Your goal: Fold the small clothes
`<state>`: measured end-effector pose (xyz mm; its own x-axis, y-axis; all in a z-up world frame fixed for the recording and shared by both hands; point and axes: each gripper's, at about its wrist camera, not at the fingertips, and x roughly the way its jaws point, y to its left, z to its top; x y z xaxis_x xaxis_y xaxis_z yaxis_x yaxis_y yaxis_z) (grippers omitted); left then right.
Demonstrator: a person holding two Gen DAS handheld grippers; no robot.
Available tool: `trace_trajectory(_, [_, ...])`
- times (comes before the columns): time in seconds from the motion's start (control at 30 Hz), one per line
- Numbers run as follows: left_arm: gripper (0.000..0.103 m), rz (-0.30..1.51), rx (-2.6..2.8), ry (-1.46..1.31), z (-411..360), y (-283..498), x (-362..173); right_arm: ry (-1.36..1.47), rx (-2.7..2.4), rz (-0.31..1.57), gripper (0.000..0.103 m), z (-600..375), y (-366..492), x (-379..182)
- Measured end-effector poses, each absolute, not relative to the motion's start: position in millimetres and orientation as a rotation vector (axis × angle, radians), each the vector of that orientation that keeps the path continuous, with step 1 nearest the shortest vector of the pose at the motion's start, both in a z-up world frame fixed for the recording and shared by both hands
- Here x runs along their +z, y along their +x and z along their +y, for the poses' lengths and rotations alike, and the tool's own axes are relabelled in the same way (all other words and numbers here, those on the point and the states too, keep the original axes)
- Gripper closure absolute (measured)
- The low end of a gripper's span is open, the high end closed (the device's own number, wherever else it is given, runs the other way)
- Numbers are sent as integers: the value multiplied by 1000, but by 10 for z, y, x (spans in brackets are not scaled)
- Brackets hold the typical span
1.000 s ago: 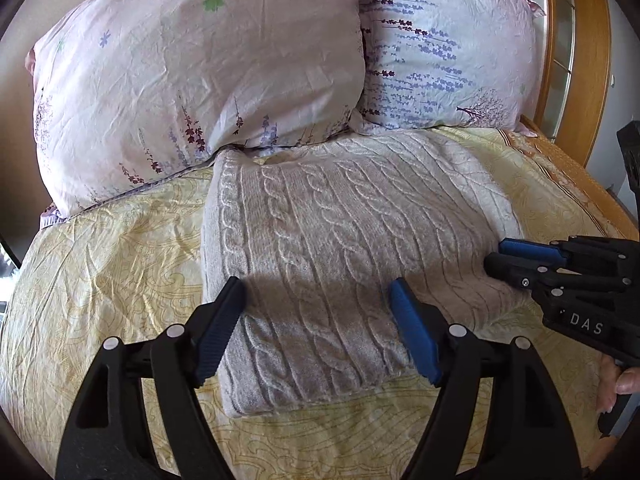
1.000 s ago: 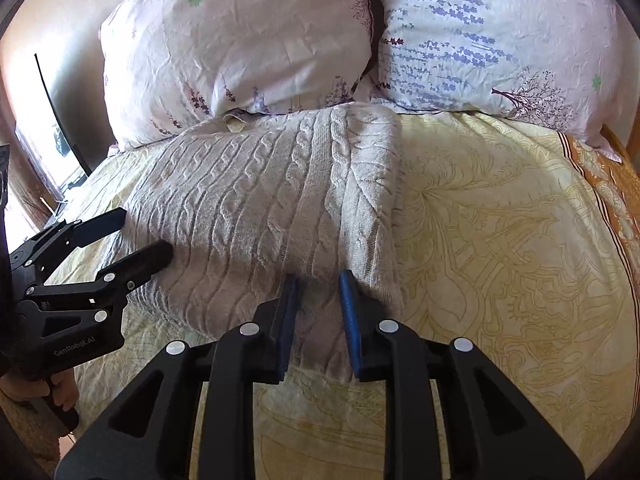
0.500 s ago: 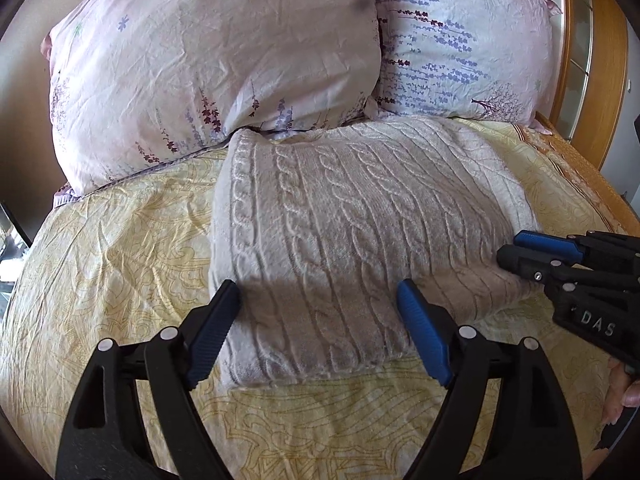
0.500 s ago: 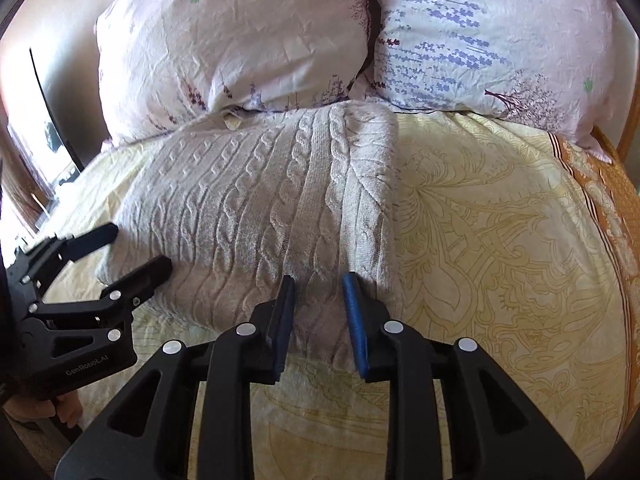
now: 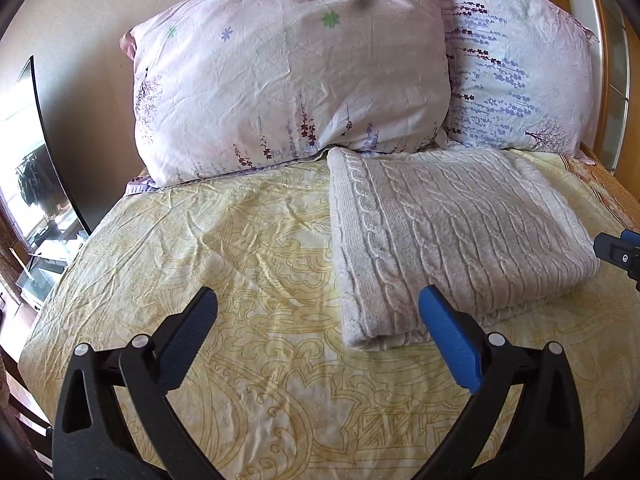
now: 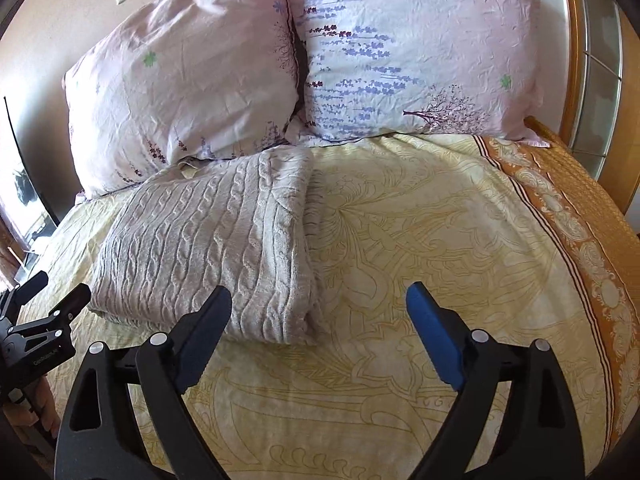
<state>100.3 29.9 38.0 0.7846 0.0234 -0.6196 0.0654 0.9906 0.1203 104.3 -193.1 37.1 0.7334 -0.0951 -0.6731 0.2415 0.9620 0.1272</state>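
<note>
We are holding the left gripper (image 5: 316, 322) and right gripper (image 6: 320, 318) spread and empty while the folded sweater (image 5: 448, 240) is lying right of center; we judge that releasing cleanly avoids disturbing its 2 layers.

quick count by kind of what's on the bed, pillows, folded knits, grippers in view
pillows: 2, the pink one and the lavender-print one
folded knit garment: 1, the grey cable-knit sweater
grippers: 2, the left gripper and the right gripper, both open and off the sweater
total: 5
</note>
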Motion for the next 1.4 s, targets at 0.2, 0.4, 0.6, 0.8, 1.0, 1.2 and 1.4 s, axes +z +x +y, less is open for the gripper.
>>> trace_trajectory(0.2, [2,687,-23,148,280,993,367,96,-213,712,1,-1745,998,435])
trace_trajectory(0.4, [2,681,-20,170,263,938,342,-46,-284,639,1,-1501,913,492])
trace_trajectory(0.6, [2,686,-23,163,264,930,311,-70,-266,651,1,-1431,941,485])
trace_trajectory(0.8, [2,749,-57,148,274,975,234,93,-172,788,1,-1514,1049,285])
trace_trajectory(1.0, [2,797,-96,151,249,1009,160,196,-172,881,1,-1583,1134,110])
trace_trajectory(1.2, [2,851,-106,149,239,1065,53,145,-205,903,1,-1511,1176,49])
trace_trajectory(1.4, [2,909,-126,120,280,1119,-30,91,-206,918,1,-1428,1238,0])
